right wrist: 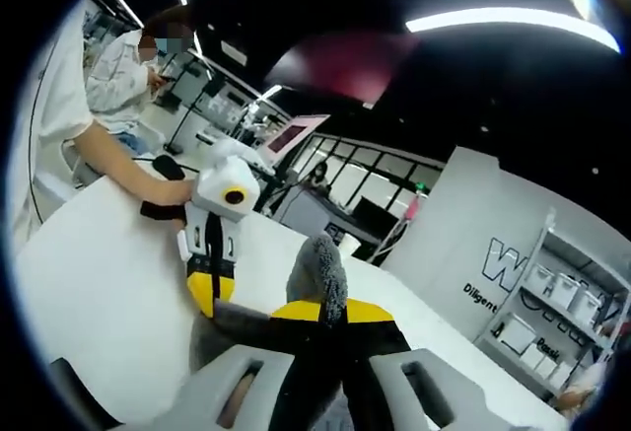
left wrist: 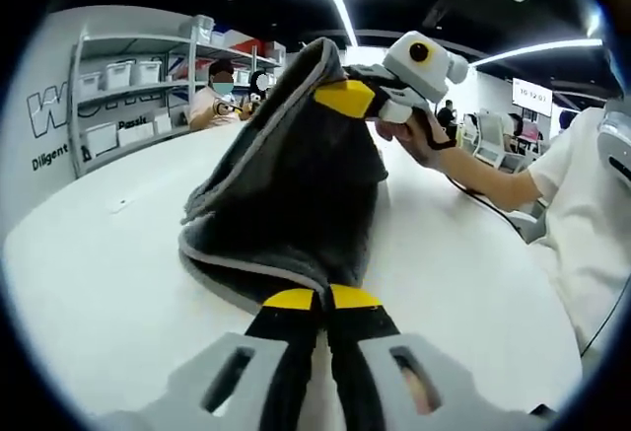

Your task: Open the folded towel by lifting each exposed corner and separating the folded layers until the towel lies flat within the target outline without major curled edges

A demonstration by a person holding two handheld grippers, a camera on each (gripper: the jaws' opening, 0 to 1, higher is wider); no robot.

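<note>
While lifted off the white table (left wrist: 108, 283), grey towel (left wrist: 296, 194) (draped), left tongs (left wrist: 322, 300) and right tongs (left wrist: 357, 97) each pinching an edge.

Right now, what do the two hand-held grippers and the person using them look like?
Each hand-held gripper has black jaws with yellow tips on a light grey body; the right one's white camera box has a yellow-ringed lens. A black cable trails from it. The person wears a white short-sleeved shirt.

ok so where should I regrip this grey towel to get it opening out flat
Probably the pale piped edge of the towel hanging on its table-facing side, between the two held corners. Come in from below that loose fold: the left gripper and right gripper already pinch opposite ends, so the bunched middle is what needs separating.
</note>
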